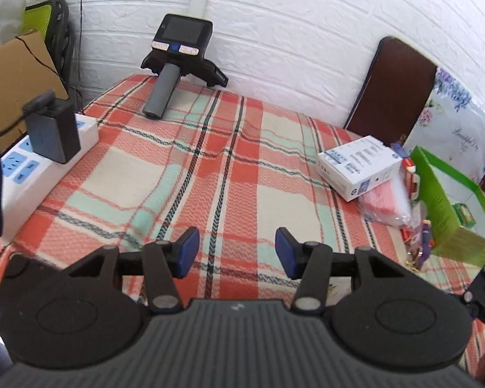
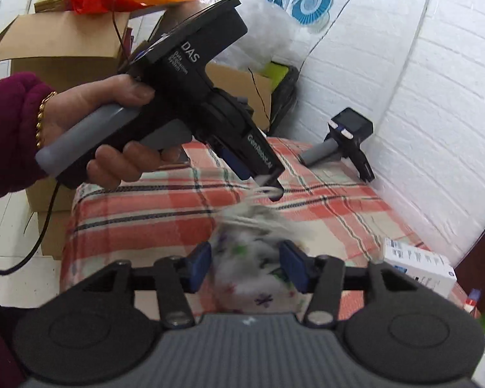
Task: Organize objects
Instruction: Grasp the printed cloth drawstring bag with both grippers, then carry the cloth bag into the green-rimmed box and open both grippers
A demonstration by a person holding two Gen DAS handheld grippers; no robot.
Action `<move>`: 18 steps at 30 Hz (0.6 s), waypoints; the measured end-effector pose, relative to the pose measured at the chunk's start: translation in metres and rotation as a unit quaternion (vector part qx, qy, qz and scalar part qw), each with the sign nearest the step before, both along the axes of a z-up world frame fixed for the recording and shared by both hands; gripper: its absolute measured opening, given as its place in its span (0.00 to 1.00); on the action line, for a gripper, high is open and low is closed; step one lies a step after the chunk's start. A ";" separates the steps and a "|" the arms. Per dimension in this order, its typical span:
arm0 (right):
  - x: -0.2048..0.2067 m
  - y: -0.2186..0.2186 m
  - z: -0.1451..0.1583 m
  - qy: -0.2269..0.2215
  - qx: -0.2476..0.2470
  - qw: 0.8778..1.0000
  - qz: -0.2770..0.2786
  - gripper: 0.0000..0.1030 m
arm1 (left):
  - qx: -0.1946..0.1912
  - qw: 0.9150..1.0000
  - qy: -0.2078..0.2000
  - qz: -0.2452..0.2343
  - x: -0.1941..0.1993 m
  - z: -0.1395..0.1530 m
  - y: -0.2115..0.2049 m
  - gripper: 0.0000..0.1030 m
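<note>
In the right wrist view a white drawstring pouch [image 2: 252,268] with small coloured prints sits blurred between the blue pads of my right gripper [image 2: 246,263]. The pads stand apart with a thin gap on the left side. White cords [image 2: 258,194] rise from the pouch to the tip of my left gripper [image 2: 262,181], held by a hand [image 2: 90,123] in a purple sleeve. In the left wrist view my left gripper [image 1: 237,252] is open over the plaid tablecloth [image 1: 210,161] with nothing between its fingers.
A white box [image 1: 359,166] lies on a pink packet [image 1: 383,200] at the table's right, beside an open green box [image 1: 446,207]. A power strip [image 1: 32,174] with a black adapter [image 1: 53,129] lies at left. A spare gripper [image 1: 177,55] rests by the wall. Cardboard boxes [image 2: 64,42] stand beyond.
</note>
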State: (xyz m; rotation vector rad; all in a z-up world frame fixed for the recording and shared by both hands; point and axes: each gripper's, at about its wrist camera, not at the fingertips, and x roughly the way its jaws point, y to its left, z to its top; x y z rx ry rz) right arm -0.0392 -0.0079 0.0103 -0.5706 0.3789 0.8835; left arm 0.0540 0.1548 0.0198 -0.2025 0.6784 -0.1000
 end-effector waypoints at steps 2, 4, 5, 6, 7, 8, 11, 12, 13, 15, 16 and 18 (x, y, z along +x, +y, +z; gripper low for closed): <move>0.000 -0.010 0.001 0.009 0.014 1.000 -0.015 0.69 | -0.001 1.000 -0.002 -0.012 -0.007 0.002 0.000 0.53; 0.005 -0.025 0.002 0.042 0.036 0.998 -0.012 0.83 | -0.002 1.000 -0.004 -0.027 -0.017 0.003 -0.003 0.60; 0.006 -0.034 0.002 0.063 0.051 0.997 -0.006 0.86 | -0.005 0.999 -0.004 -0.035 -0.022 0.003 -0.004 0.61; 0.006 -0.043 0.002 0.080 0.062 0.995 0.002 0.87 | -0.009 0.999 -0.003 -0.043 -0.029 0.002 -0.006 0.61; 0.007 -0.050 0.002 0.086 0.069 0.994 0.002 0.88 | -0.011 0.999 -0.003 -0.051 -0.035 0.002 -0.007 0.63; 0.009 -0.056 0.001 0.090 0.071 0.993 -0.003 0.89 | -0.014 0.998 -0.003 -0.058 -0.041 0.001 -0.009 0.64; 0.018 -0.068 -0.006 0.113 0.077 0.990 -0.030 0.89 | -0.038 0.997 0.009 -0.069 -0.054 -0.003 -0.010 0.79; 0.025 -0.069 -0.009 0.125 0.081 0.988 -0.043 0.89 | -0.052 0.996 0.017 -0.076 -0.056 -0.005 -0.011 0.81; 0.034 -0.070 -0.011 0.139 0.088 0.985 -0.055 0.89 | -0.064 0.994 0.025 -0.082 -0.056 -0.008 -0.012 0.83; 0.045 -0.072 -0.017 0.167 0.107 0.978 -0.065 0.89 | -0.081 0.992 0.038 -0.088 -0.055 -0.015 -0.015 0.89; 0.054 -0.069 -0.021 0.181 0.110 0.975 -0.066 0.90 | -0.081 0.992 0.046 -0.087 -0.052 -0.020 -0.018 0.90; 0.063 -0.058 -0.035 0.208 0.093 0.972 -0.059 0.91 | -0.082 0.991 0.067 -0.087 -0.045 -0.034 -0.024 0.86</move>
